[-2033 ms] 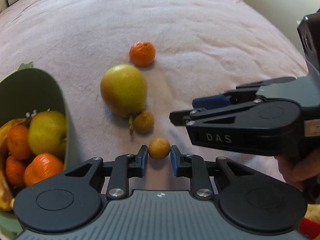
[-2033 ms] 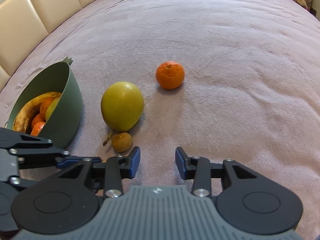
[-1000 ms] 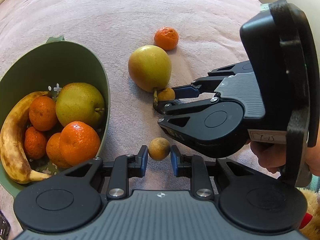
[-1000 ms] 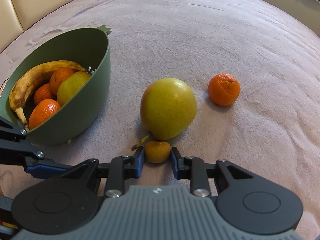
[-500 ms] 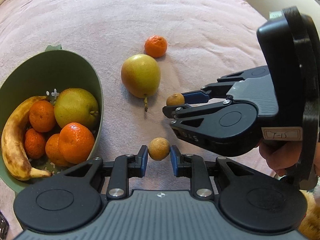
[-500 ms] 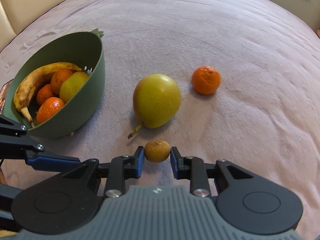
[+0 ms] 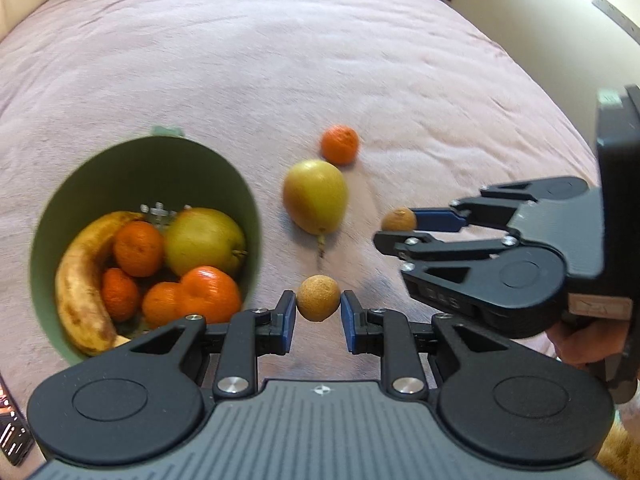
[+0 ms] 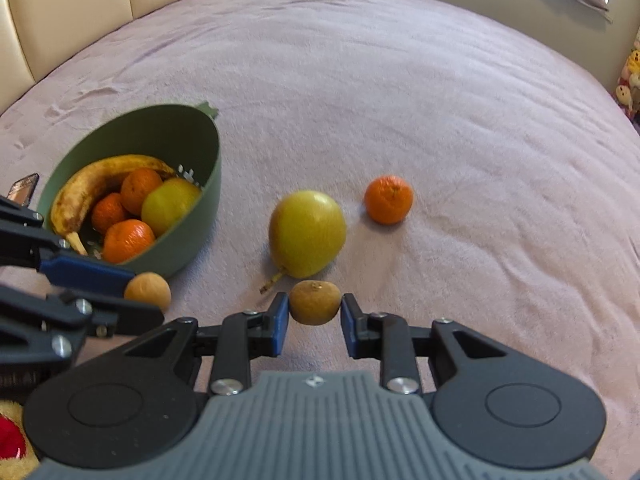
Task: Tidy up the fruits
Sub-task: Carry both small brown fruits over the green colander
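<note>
Grippers both clamped on fruit: left gripper (image 7: 318,316) pinches pale longan (image 7: 318,298), right gripper (image 8: 314,322) pinches darker longan (image 8: 315,302). Both held above blanket (image 8: 440,120), just beside green bowl (image 8: 200,208), near loose pear (image 8: 307,233).

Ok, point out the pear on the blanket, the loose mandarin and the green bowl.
pear (image 8: 307,233), right wrist view, middle of its yellow skin
mandarin (image 8: 388,199), right wrist view, centre of the peel
bowl (image 8: 200,208), right wrist view, outer green wall

Fruits partly gathered in a green bowl (image 8: 200,184)

A pear (image 8: 307,233) and mandarin (image 8: 388,199) are left lying on the bed; two small brown fruits (image 7: 318,298) (image 8: 315,302) are held aloft.
</note>
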### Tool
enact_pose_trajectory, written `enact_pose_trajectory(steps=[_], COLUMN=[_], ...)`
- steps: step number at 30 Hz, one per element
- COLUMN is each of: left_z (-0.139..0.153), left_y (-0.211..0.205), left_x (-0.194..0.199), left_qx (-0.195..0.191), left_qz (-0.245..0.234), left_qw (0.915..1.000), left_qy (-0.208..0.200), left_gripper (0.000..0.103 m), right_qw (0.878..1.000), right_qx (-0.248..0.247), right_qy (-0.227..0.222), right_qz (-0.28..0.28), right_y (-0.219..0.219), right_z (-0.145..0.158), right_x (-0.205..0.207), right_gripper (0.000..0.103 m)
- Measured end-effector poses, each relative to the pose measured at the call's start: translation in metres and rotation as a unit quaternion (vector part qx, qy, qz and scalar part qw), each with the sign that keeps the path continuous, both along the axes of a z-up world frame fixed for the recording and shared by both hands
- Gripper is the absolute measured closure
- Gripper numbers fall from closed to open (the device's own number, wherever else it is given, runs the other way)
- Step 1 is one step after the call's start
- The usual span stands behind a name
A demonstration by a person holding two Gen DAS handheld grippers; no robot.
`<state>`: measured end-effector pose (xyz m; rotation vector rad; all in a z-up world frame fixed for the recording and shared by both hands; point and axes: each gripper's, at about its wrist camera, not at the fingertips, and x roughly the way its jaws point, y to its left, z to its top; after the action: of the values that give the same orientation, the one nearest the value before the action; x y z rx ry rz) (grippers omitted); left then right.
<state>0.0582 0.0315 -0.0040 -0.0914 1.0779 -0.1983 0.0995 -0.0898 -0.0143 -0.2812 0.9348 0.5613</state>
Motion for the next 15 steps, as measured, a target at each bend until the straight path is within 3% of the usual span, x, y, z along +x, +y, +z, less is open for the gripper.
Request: enact_pose_trajectory(steps=[15], left_z=[0.018], left_y=[0.05], left_x=[0.0], left_qx=[-0.021], left_qz=[0.077], left_qw=[0.9966], left_qy=[-0.021], left_gripper=[0.076], right_qw=[0.997], right_qx=[0.021], right_qy=[-0.037], right_qz=[0.062], right_y=[0.044], right_z=[0.032], right_x=[-0.02], right_gripper=[0.078])
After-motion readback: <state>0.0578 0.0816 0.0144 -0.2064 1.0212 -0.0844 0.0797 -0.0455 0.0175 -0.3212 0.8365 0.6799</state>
